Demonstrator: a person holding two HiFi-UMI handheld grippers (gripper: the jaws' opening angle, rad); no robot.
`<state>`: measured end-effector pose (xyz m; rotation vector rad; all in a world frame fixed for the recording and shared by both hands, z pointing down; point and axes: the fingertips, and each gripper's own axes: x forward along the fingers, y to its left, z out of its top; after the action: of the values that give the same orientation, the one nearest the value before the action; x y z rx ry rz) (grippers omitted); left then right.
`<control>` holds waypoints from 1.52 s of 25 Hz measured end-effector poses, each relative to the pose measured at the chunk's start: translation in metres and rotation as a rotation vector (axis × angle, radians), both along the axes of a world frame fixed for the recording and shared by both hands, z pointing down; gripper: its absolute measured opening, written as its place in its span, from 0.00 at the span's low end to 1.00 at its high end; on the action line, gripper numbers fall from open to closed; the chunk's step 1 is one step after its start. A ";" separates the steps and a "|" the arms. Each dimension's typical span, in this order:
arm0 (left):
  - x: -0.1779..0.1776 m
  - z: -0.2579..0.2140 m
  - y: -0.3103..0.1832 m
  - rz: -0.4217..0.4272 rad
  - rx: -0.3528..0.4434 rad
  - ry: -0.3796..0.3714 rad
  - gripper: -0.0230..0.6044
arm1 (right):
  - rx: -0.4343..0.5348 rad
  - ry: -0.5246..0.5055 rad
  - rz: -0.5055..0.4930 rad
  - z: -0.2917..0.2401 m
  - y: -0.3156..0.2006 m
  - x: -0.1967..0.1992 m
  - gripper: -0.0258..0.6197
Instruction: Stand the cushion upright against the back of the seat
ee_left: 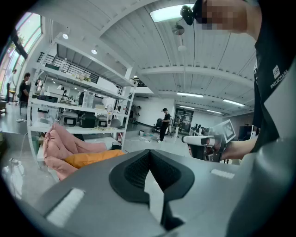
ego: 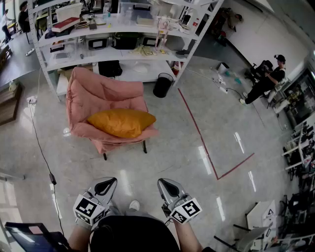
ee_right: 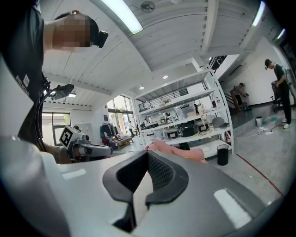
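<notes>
Lying flat on the seat of the pink armchair (ego: 98, 91), the orange cushion (ego: 121, 122) is not yet stood up; the left claw (ego: 105, 185) and right claw (ego: 167, 186), pressed together and empty, are well apart from it.

LIGHT: bright and even, from ceiling strips (ee_left: 173, 13) above you | GLARE: white streaks on the glossy floor (ego: 172, 142) to your right | SHADOW: soft and faint under the armchair (ego: 106, 93) | EDGES: heavy fisheye bend in every view; black corners ring both gripper views | FOCUS: your nearest foreground soft, far room crisp
</notes>
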<state>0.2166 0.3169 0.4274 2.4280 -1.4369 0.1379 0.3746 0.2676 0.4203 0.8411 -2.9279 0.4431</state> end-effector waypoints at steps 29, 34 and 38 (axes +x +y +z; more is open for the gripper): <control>-0.165 0.013 0.005 0.050 0.011 0.050 0.06 | 0.005 0.037 0.049 0.009 -0.014 -0.154 0.05; -0.180 0.023 -0.006 0.045 -0.007 0.040 0.06 | -0.012 0.028 0.043 0.017 -0.029 -0.164 0.05; -0.191 0.025 -0.021 0.031 -0.014 0.040 0.06 | -0.026 0.027 0.024 0.024 -0.052 -0.175 0.05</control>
<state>0.0259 0.2960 0.4523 2.4284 -1.3778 0.1060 0.1993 0.2158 0.4445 0.8733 -2.8840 0.4670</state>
